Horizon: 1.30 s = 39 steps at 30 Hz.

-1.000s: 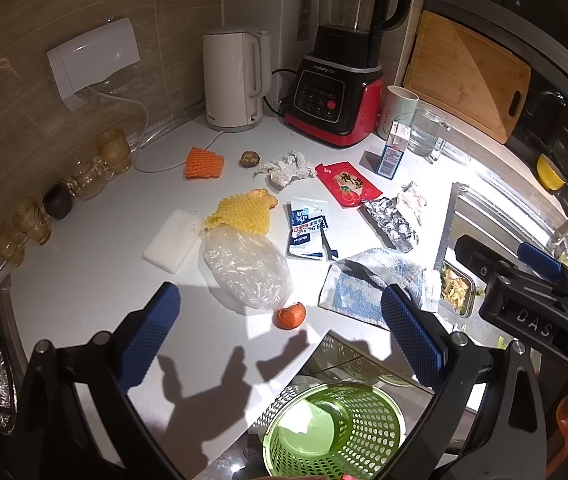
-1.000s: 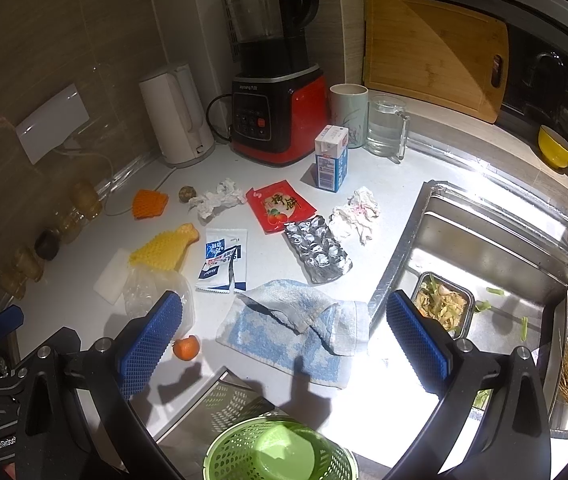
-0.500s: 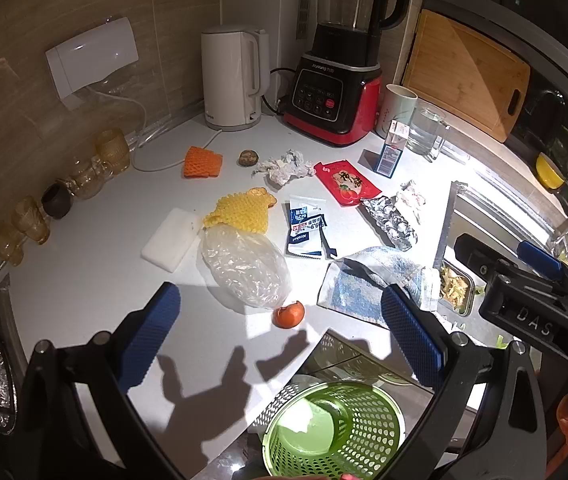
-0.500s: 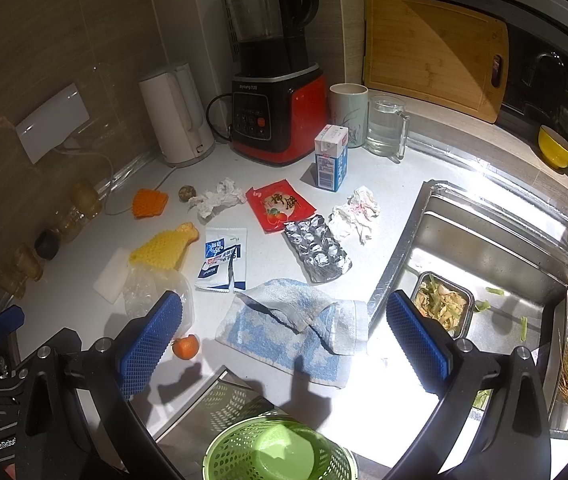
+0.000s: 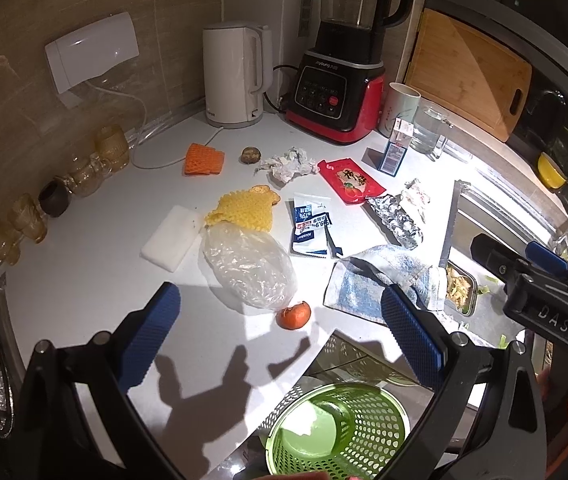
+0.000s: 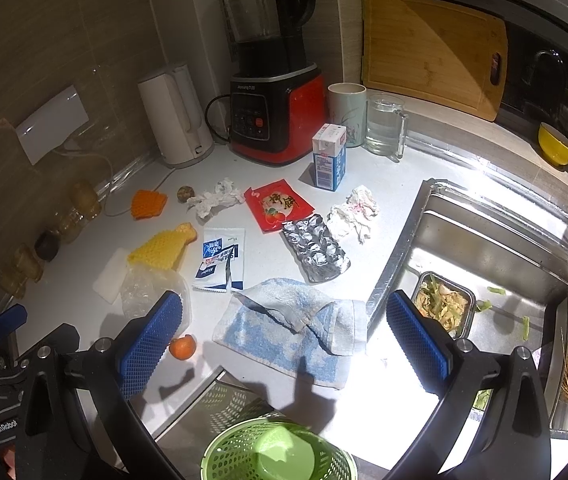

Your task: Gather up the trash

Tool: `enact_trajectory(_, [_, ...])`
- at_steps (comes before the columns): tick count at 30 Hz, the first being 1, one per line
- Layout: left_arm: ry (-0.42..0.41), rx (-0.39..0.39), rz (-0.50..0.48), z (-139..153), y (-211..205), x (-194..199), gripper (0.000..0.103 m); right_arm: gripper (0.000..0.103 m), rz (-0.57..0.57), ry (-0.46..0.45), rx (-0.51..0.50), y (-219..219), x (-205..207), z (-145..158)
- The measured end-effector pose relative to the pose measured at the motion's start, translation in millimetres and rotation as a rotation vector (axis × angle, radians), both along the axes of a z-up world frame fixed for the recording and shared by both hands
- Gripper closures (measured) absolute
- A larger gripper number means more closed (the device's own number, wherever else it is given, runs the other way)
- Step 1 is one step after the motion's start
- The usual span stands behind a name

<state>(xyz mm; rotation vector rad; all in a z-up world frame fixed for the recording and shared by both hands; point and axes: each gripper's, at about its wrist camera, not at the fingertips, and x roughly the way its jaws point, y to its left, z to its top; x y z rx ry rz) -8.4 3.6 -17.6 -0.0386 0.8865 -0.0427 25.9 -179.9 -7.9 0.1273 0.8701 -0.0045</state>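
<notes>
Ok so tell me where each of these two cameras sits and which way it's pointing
Left wrist: on the left tool, above the counter's near edge, facing the back wall; its blue fingers show, spread open, with the right tool at the right edge.
Right wrist: on the right tool, further toward the sink, facing the same way; its open fingers show, the left tool at the left edge.
Shared: blue towel, orange peel, green basket, blender.
</notes>
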Motion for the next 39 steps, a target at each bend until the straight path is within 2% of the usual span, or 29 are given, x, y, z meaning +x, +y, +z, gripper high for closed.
enact_trajectory(8, [0.011,0.003,0.047,-44,18,22,0.007,0.002,0.013,0.049,-0.023,-9,1,-50])
enact_trajectory(13, [0.066,-0.003,0.063,-84,20,50,0.007,0.002,0.035,0.071,0.005,-17,4,-83])
enact_trajectory(18, [0.105,0.022,0.104,-121,19,86,0.007,0.002,0.067,0.071,0.016,-25,10,-111])
enact_trajectory(25, [0.202,-0.006,0.186,-168,21,127,0.008,0.002,0.13,0.075,0.042,-31,22,-132])
enact_trajectory(26, [0.208,-0.019,0.199,-172,22,129,0.01,0.002,0.137,0.077,0.043,-32,24,-134])
enact_trajectory(27, [0.214,-0.033,0.208,-175,22,131,0.02,0.002,0.146,0.08,0.04,-33,27,-135])
enact_trajectory(29, [0.192,-0.003,0.219,-176,19,131,0.031,0.002,0.167,0.085,0.027,-33,32,-138])
enact_trajectory(31, [0.184,0.022,0.206,-175,15,131,0.049,0.002,0.19,0.088,0.019,-33,37,-141])
enact_trajectory(34, [0.182,0.019,0.203,-171,15,129,0.074,0.002,0.221,0.085,0.011,-34,47,-143])
enact_trajectory(36, [0.173,0.013,0.215,-167,18,127,0.083,0.002,0.243,0.078,0.006,-35,53,-144])
enact_trajectory(39, [0.139,0.005,0.225,-155,21,119,0.088,0.003,0.278,0.074,0.004,-35,62,-145])
